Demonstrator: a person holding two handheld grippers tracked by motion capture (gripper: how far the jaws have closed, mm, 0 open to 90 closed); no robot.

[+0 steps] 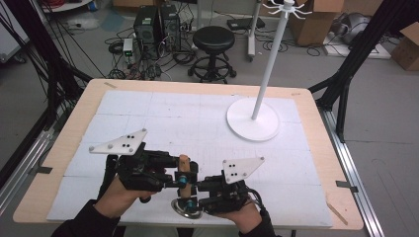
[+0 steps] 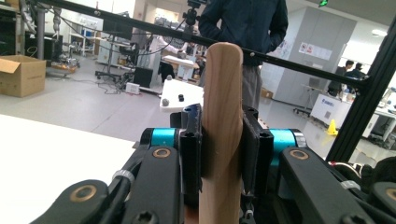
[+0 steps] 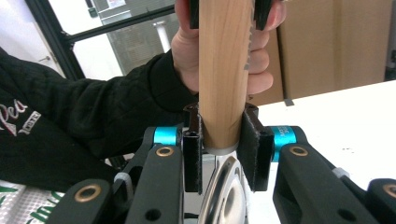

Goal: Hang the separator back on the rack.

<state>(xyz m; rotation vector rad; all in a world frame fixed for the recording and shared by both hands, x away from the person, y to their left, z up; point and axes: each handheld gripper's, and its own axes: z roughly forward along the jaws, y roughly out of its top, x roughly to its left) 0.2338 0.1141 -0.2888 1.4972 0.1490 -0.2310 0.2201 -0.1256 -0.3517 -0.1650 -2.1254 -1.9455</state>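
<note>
Ladle (image 1: 186,190) with wooden handle (image 2: 221,135) and metal bowl (image 1: 187,208) is the landmark; it is held upright-ish between both grippers, near the front edge of the table (image 1: 316,128), with the bowl end lowest, just above the white mat (image 1: 197,123).

Left gripper (image 1: 180,170) comes to the ladle from the left side. Its jaws have just been closing w/ the handle between them, and now they are clamped on the upper part of the wooden handle; in the left gripper view both black pads press on the wood, and the rounded handle tip stands above them.

Right gripper (image 1: 190,190) comes from the right side of the ladle, lower than the left one. Its jaws are clamped on the bottom end of the wooden handle, just above the metal collar where the bowl begins; in the right gripper view the shiny bowl (image 3: 224,196) hangs below the pads, and the other gripper's jaws hold the handle higher up, w/ the person's left hand (image 3: 224,51) behind it.

White coat stand (image 1: 253,123) is far behind the ladle and to the right, its round base on the mat, pole upright. Black stool (image 1: 213,52) is on the floor further behind, beyond the table's far edge.
</note>
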